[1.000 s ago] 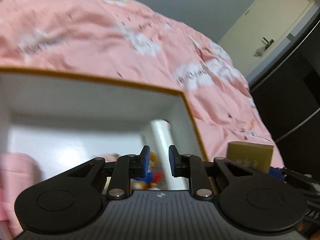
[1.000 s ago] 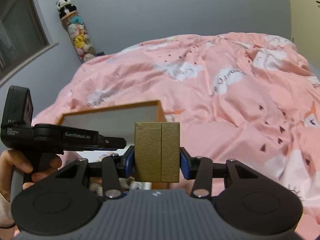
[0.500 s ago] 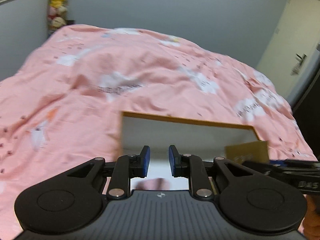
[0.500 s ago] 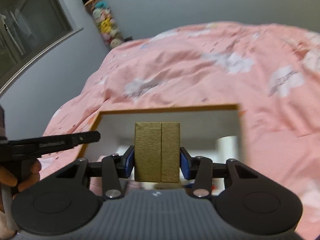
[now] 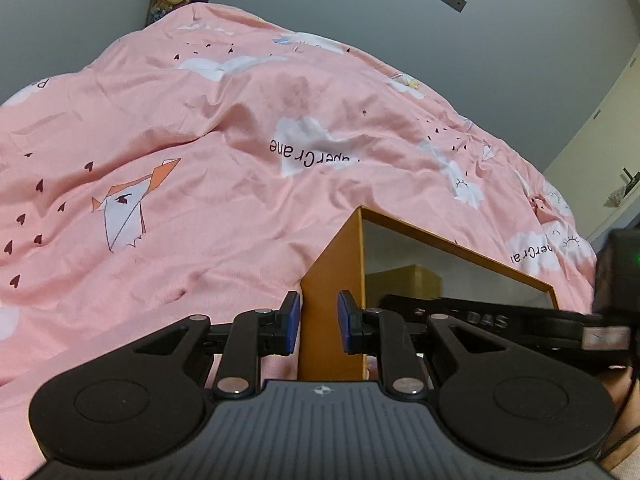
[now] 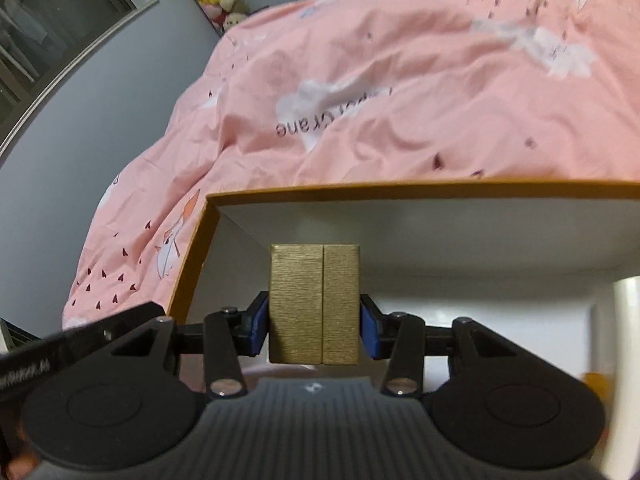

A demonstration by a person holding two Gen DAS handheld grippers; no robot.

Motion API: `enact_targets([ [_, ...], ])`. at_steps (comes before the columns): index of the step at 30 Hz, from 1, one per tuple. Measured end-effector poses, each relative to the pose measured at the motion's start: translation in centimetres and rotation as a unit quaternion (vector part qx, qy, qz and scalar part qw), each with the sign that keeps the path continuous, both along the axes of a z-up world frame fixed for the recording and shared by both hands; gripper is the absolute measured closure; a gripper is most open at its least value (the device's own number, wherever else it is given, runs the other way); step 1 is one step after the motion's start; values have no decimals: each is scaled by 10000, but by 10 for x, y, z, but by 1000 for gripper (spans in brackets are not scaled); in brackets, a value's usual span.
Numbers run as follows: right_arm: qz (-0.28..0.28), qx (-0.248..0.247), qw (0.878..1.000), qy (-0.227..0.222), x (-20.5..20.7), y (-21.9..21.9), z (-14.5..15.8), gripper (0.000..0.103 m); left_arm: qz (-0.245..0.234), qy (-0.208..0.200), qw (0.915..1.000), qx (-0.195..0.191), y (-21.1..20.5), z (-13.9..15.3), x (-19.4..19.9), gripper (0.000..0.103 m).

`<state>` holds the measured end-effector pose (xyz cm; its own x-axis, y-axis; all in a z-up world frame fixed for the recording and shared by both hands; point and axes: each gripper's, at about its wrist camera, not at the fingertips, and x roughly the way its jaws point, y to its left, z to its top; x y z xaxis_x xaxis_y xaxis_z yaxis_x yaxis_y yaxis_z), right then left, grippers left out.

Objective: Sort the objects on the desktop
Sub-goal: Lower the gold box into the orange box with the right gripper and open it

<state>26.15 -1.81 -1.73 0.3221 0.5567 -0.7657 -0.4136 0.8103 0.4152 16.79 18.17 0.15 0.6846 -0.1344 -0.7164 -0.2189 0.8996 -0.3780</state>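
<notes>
Gold ribbed block (image 6: pixel 315 304) upright, clamped in right claw (image 6: pixel 315 326), over orange-rimmed box (image 6: pixel 400 192)

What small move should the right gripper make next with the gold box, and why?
Probably lower it a little and then open. The right gripper is shut on the gold box, which already sits in front of the white inside of the orange-rimmed box, while the left gripper is open, empty, at that box's corner.

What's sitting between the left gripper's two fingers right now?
In the left wrist view, the orange box wall stands in the gap of the left gripper; the blue pads are apart from it, not clamped.
</notes>
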Motion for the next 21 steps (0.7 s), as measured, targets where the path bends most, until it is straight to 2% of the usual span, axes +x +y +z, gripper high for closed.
enact_targets([
  [4, 119, 50, 9992, 373, 10, 18, -15, 55, 11, 64, 9999, -84, 3, -7, 4, 81],
  [13, 423, -62, 9966, 705, 14, 31, -28, 54, 81, 171, 9994, -278, 9, -20, 9, 81],
  [21, 226, 378, 9915, 1222, 22, 18, -35, 50, 69, 233, 9994, -266, 8, -24, 9, 81],
])
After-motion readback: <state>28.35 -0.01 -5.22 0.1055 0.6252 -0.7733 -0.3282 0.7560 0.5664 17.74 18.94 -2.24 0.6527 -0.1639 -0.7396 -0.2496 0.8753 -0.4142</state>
